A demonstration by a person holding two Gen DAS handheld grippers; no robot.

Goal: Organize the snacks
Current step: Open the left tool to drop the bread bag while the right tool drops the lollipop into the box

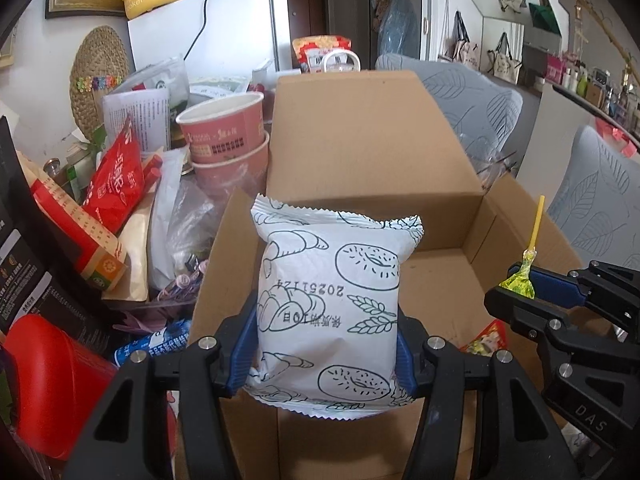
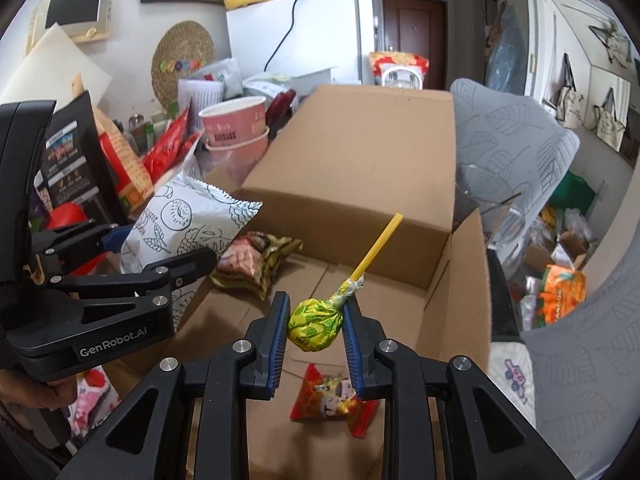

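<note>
My left gripper (image 1: pixel 326 322) is shut on a white bread packet (image 1: pixel 332 304) printed with pastry drawings, held over the near left part of an open cardboard box (image 1: pixel 372 148). The packet also shows in the right wrist view (image 2: pixel 176 224). My right gripper (image 2: pixel 316 320) is shut on a yellow-green wrapped lollipop (image 2: pixel 316 320) with a yellow stick, held above the box (image 2: pixel 360 184). It shows in the left wrist view (image 1: pixel 520 286) at right. Inside the box lie a red snack packet (image 2: pixel 332 398) and a brown-green packet (image 2: pixel 256 260).
A cluttered pile stands left of the box: stacked pink paper bowls (image 1: pixel 226 140), red packets (image 1: pixel 116 184), a red container (image 1: pixel 52 384), a blue packet (image 1: pixel 156 344). A white fridge (image 1: pixel 208 32) stands behind. Grey leaf-pattern chairs (image 2: pixel 516 140) are at right, with bags on the floor (image 2: pixel 560 292).
</note>
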